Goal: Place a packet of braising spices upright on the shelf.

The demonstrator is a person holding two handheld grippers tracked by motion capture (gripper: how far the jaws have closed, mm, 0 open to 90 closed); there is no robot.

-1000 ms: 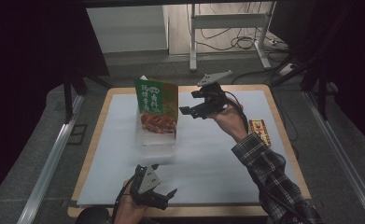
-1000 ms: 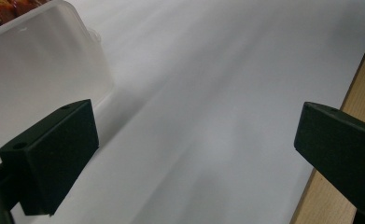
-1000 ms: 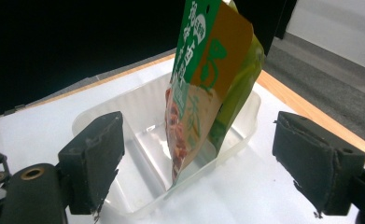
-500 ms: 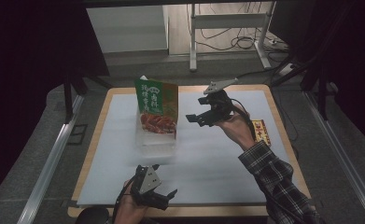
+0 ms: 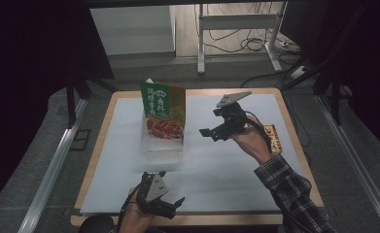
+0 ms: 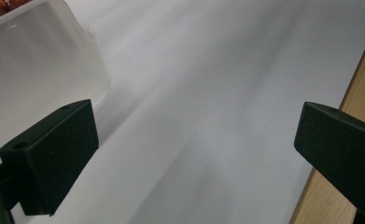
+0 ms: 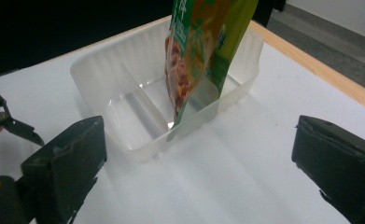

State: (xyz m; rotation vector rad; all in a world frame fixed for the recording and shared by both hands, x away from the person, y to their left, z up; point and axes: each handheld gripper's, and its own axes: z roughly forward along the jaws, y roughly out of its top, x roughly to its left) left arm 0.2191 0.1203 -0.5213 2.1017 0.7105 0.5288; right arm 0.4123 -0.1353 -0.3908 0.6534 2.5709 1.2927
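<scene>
A green snack bag point(image 5: 163, 104) with a red food picture stands upright in a clear plastic tray point(image 5: 162, 147) on the white mat. In the right gripper view the bag point(image 7: 203, 51) leans in the tray's far compartment, beside a divider, and the tray point(image 7: 124, 79) lies straight ahead. My right gripper point(image 5: 211, 122) hovers open and empty to the right of the bag, apart from it. My left gripper point(image 5: 172, 188) rests open near the table's front edge, its jaws point(image 6: 194, 140) spread over bare mat beside the tray wall point(image 6: 40, 60).
A small yellow and red packet point(image 5: 271, 137) lies at the table's right edge, behind my right hand. The wooden table rim point(image 5: 197, 219) frames the white mat point(image 5: 226, 170). Dark floor, metal rails and a desk frame surround the table.
My right gripper has drawn back from the bag, toward the person and slightly right, staying open. The left gripper, bag and tray have not moved.
</scene>
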